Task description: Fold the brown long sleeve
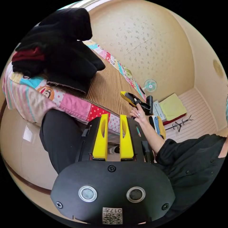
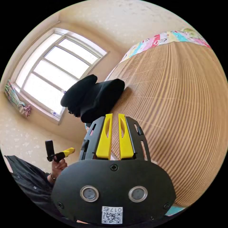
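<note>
A pile of dark clothes [image 1: 61,47] lies on a bed's corner, with a red piece [image 1: 29,54] in it and a brownish fabric edge [image 1: 65,86] under it. My left gripper [image 1: 114,115] hovers before the bed's edge, jaws a narrow gap apart with nothing between them. Beyond it a hand [image 1: 139,115] holds my right gripper [image 1: 127,95] over the woven mat [image 1: 106,87]. In the right gripper view, my right gripper [image 2: 115,115] points at the black clothes [image 2: 95,99], jaws slightly apart and empty. My left gripper [image 2: 68,151] is at the lower left.
The bed has a patchwork cover [image 1: 73,104]. The person's black trouser leg [image 1: 61,137] stands against it. A fan [image 1: 150,85], small drawers [image 1: 158,109] and a yellow-green folded blanket [image 1: 173,106] lie beyond. A window [image 2: 54,71] is behind the pile.
</note>
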Demonstrator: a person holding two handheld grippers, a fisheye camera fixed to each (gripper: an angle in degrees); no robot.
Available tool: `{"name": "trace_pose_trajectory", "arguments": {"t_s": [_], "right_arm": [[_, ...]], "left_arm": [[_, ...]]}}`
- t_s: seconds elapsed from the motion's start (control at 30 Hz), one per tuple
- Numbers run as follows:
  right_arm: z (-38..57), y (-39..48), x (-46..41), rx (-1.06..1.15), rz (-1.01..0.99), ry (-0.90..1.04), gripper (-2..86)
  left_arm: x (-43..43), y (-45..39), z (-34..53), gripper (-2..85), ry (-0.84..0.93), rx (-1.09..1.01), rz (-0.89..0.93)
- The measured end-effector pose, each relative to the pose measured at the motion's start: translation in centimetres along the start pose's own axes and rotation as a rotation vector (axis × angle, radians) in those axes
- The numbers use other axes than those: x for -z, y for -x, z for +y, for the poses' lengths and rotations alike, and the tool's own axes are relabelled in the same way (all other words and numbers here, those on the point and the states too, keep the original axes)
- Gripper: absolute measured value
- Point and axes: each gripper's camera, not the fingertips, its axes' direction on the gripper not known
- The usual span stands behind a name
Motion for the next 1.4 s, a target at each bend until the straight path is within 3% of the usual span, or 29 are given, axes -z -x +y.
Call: {"name": "trace_pose_trajectory", "arguments": {"t_s": [0.17,0.27,0.37,0.43,0.57,0.63,0.73,0.83,0.97,1.13,1.23,1.4], "right_arm": [[11.0,-6.2,20.9,-0.084,0.636,-0.196,2.7],[16.1,-8.2,32.0,-0.229,0.900,-0.357,2.9],[20.0,-10.3,40.7,-0.419,1.034,-0.543,4.5],[21.3,-12.5,43.8,-0.523,1.034,-0.602,5.8],[21.2,-20.3,44.5,-0.746,0.872,-0.475,6.2],[20.9,-19.9,43.8,-0.748,0.863,-0.547,4.5],[19.3,-13.9,42.8,-0.544,0.802,-0.820,2.4],[15.9,-8.1,40.7,-0.398,0.667,-0.891,1.5],[12.3,1.0,32.9,-0.033,0.622,-0.728,1.1],[16.5,5.7,21.6,0.175,0.392,-0.502,1.3],[20.5,4.1,17.4,0.012,0.457,-0.407,1.6],[25.8,-1.9,23.3,-0.340,0.543,-0.603,4.8]], "left_arm": [[-5.3,-5.2,-1.3,-0.2,0.072,-0.188,0.164],[-8.1,-7.8,-1.6,-0.8,0.094,-0.224,0.261],[-10.8,-9.8,-1.8,-0.9,0.130,-0.227,0.402],[-12.2,-10.9,-1.8,-1.0,0.150,-0.212,0.462],[-14.4,-13.3,-1.6,-1.0,0.217,-0.220,0.494],[-14.7,-13.8,-1.5,-1.0,0.229,-0.224,0.487],[-14.9,-13.7,-1.5,-1.0,0.228,-0.213,0.473],[-15.8,-12.4,-1.6,-1.0,0.235,-0.137,0.486],[-17.0,-11.9,-1.9,-1.0,0.238,-0.089,0.526],[-17.3,-12.4,-2.2,-1.0,0.255,-0.102,0.527],[-16.9,-12.1,-2.2,-1.0,0.257,-0.097,0.511],[-16.5,-11.3,-2.0,-0.9,0.269,-0.089,0.477]]}}
